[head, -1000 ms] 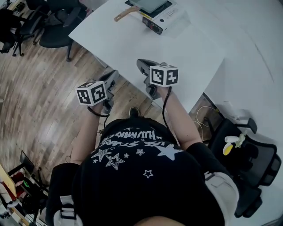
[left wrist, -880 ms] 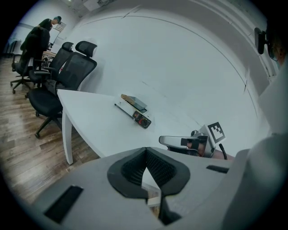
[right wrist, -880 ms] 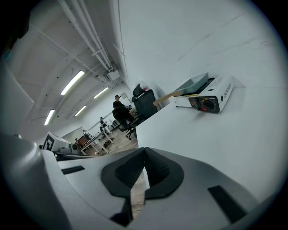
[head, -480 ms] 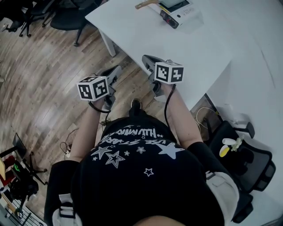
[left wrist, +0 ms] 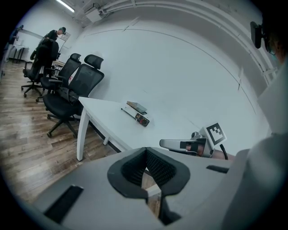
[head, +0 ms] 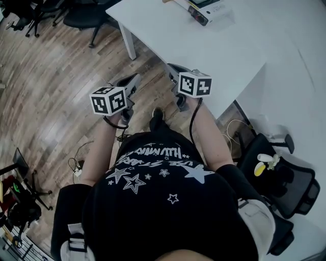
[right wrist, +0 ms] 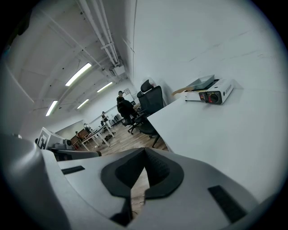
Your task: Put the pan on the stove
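A white portable stove (head: 206,10) lies at the far end of the white table (head: 214,48), cut off by the head view's top edge. In the right gripper view a flat dark pan (right wrist: 200,83) with a wooden handle rests on top of the stove (right wrist: 213,95). The left gripper view shows the stove (left wrist: 141,119) far off. Both grippers hang in the air off the table's near edge, well short of the stove. My left gripper (head: 134,81) and right gripper (head: 171,69) are shut and hold nothing. Each sees the other: right gripper (left wrist: 167,143), left gripper (right wrist: 67,154).
Black office chairs (head: 84,12) stand on the wooden floor at the upper left. Another black chair (head: 277,178) with a yellow thing on it stands at the right. Cables (head: 79,165) lie on the floor. People (right wrist: 120,96) are far off in the room.
In the head view the table and stove have slid up towards the top edge, so more floor shows. Both grippers stay shut and empty in about the same place.
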`<action>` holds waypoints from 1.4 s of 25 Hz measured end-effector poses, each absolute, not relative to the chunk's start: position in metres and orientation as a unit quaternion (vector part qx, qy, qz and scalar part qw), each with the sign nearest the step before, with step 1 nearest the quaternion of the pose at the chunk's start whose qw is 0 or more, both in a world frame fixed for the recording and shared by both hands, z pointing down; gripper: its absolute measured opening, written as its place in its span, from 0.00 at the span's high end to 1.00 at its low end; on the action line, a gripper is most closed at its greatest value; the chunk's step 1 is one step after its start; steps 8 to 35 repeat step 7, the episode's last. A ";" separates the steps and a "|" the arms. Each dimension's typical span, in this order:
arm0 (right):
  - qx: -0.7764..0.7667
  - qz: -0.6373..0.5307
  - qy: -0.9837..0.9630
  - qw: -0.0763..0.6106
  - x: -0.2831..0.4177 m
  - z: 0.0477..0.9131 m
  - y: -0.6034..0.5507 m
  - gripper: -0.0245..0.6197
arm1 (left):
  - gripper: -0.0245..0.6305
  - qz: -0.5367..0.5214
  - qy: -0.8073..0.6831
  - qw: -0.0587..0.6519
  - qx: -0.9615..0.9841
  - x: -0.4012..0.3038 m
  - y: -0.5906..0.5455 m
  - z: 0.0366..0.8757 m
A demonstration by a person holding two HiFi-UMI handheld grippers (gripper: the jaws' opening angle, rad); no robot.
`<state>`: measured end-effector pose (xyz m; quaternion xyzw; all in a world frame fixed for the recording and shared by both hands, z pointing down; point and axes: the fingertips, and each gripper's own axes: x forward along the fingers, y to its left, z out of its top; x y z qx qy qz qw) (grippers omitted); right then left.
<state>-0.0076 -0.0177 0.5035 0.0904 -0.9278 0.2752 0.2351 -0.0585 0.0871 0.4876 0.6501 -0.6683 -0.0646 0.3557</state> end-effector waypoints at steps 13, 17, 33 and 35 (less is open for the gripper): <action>0.090 0.274 -0.927 0.241 0.023 0.507 0.025 0.95 | 0.95 -0.051 -0.669 0.348 0.655 -0.027 0.120 0.489; 0.090 0.274 -0.927 0.241 0.023 0.507 0.025 0.95 | 0.95 -0.051 -0.669 0.348 0.655 -0.027 0.120 0.489; 0.090 0.274 -0.927 0.241 0.023 0.507 0.025 0.95 | 0.95 -0.051 -0.669 0.348 0.655 -0.027 0.120 0.489; 0.090 0.274 -0.927 0.241 0.023 0.507 0.025 0.95 | 0.95 -0.051 -0.669 0.348 0.655 -0.027 0.120 0.489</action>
